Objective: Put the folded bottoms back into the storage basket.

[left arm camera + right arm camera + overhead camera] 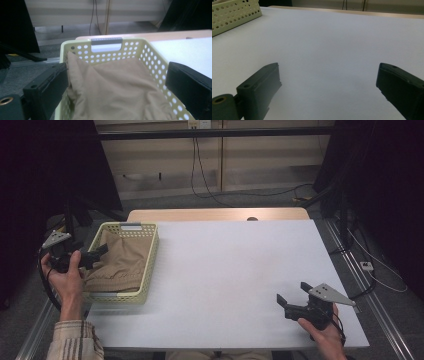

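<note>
A pale yellow perforated basket [151,251] with grey handles stands at the left edge of the white table [225,270]. A tan cloth [120,262] lies crumpled inside it. My left gripper [97,255] is held over the basket's left rim, pointing right, open with nothing between its jaws. In the left gripper view the cloth [112,87] fills the basket [150,51] just beyond the wide-apart jaws of the left gripper [117,72]. My right gripper [292,292] rests open near the table's front right corner, over bare table. The right gripper view has its spread jaws [328,67] and the basket's corner [234,12] far off.
Wide bare table surface lies between the basket and the right gripper. Dark stands and black screens flank the table on both sides. Cables [200,175] trail across the floor behind it, in front of a wooden wall.
</note>
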Available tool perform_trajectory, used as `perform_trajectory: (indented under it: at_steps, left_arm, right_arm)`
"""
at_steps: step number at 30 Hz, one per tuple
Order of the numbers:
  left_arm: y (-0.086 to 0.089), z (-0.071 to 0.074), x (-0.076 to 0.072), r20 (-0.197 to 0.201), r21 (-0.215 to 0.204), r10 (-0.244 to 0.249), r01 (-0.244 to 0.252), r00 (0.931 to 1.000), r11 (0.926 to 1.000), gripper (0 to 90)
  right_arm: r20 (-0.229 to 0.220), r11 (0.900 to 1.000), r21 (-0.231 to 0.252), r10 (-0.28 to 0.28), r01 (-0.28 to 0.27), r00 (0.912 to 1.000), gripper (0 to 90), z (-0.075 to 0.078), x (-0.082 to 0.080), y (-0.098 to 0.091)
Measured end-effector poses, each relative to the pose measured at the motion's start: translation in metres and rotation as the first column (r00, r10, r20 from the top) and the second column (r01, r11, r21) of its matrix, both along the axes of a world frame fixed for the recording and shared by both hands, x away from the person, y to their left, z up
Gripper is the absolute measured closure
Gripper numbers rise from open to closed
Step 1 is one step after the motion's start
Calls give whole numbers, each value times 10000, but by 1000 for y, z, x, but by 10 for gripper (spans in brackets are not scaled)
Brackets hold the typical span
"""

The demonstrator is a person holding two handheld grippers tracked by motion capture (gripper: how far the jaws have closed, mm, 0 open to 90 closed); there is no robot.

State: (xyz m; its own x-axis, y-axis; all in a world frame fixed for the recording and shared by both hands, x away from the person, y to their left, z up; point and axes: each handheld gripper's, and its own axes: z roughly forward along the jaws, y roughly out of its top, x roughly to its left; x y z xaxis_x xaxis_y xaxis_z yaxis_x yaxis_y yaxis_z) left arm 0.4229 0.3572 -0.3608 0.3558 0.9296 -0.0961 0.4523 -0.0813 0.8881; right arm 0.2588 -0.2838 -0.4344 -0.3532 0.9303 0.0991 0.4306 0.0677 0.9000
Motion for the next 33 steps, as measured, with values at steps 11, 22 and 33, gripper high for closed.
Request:
perform_trajectory:
  at_steps: [11, 22, 33]
  left_arm:
    - [5, 7, -12, -299, 26, -281, 282, 9992, 9996, 49]
    - [3, 10, -27, -341, 459, -425, 441, 9985, 9980, 49]
    - [-2, 1, -51, -227, 451, -770, 780, 9968, 9959, 42]
  right_arm:
    - [-29, 10000, -14, -71, 71, 10000, 50, 0, 2, 2]
    - [-5, 10000, 46, -25, 25, 10000, 44, 0, 4, 3]
    - [111, 9997, 128, 194, -196, 9997, 34, 1, 4, 4]
